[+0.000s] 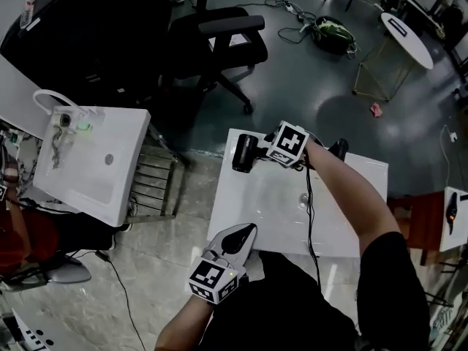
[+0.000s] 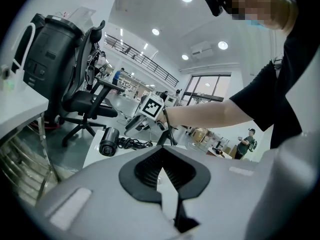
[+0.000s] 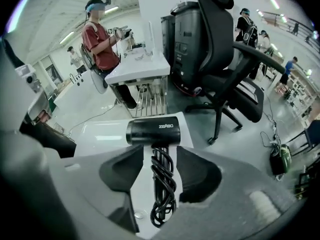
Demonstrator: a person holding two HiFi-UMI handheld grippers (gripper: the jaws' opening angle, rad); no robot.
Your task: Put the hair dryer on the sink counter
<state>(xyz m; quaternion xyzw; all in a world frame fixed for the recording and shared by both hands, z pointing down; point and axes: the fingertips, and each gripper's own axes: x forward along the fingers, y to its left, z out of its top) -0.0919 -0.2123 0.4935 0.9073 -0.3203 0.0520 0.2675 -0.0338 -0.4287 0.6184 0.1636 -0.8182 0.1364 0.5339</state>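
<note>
A black hair dryer (image 1: 243, 153) lies on its side at the far left corner of the white sink counter (image 1: 270, 210). In the right gripper view the hair dryer (image 3: 153, 130) rests on the counter with its coiled black cord (image 3: 163, 184) beside the handle. My right gripper (image 1: 262, 146) hangs just above it, pointing steeply down, open; its pads touch nothing. My left gripper (image 1: 245, 230) hovers at the counter's near edge, shut and empty. The left gripper view shows the dryer (image 2: 109, 142) beyond the closed tips of the left gripper (image 2: 161, 151).
A second white sink (image 1: 95, 159) with a faucet stands to the left across a gap. A black office chair (image 1: 219, 35) is beyond the counter. A thin black cable (image 1: 310, 210) crosses the counter's right part. A person in a red shirt (image 3: 102, 44) stands far off.
</note>
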